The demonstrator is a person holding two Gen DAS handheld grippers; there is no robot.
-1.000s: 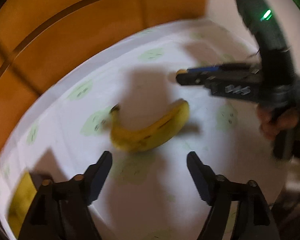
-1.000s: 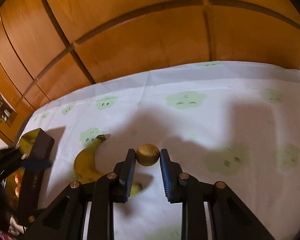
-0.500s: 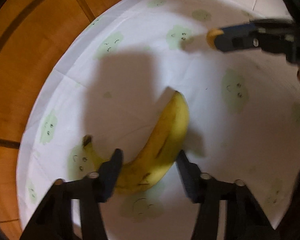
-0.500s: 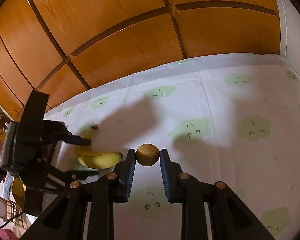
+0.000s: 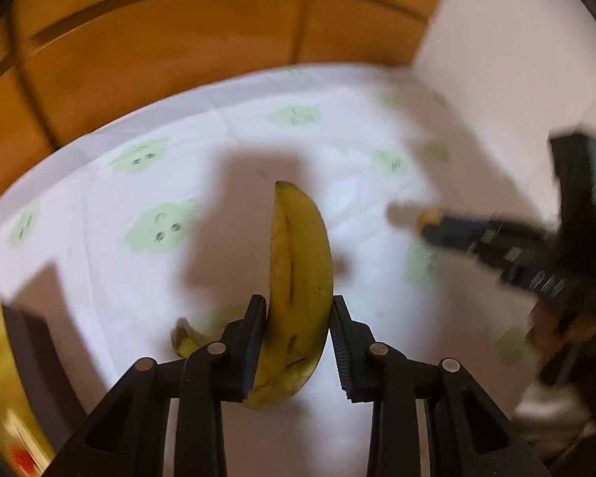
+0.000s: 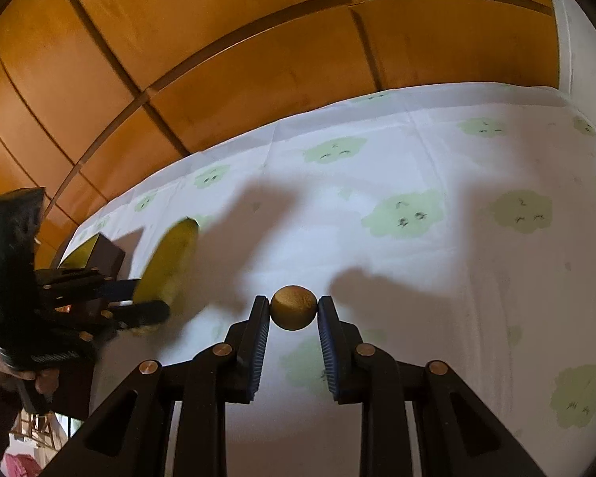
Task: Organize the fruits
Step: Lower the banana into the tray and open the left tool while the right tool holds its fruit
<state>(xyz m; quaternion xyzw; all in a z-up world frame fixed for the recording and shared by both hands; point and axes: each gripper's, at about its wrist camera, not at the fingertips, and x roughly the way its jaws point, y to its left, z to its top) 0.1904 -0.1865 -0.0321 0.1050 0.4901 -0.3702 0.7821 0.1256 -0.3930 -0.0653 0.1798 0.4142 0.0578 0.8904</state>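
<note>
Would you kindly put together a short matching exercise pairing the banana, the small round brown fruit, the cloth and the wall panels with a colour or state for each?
Things:
1. banana
2. small round brown fruit
3. cloth
4. wall panels

Colour or state:
A. white with pale green cloud faces
B. between the fingers of the left hand-held gripper
C. orange-brown wood
D. pinched at the tips of the right hand-held gripper

Pairs: 1-B, 2-D, 3-A, 4-C

Glossy wood panels [image 6: 258, 63] behind a matt printed cloth [image 6: 437, 262].
</note>
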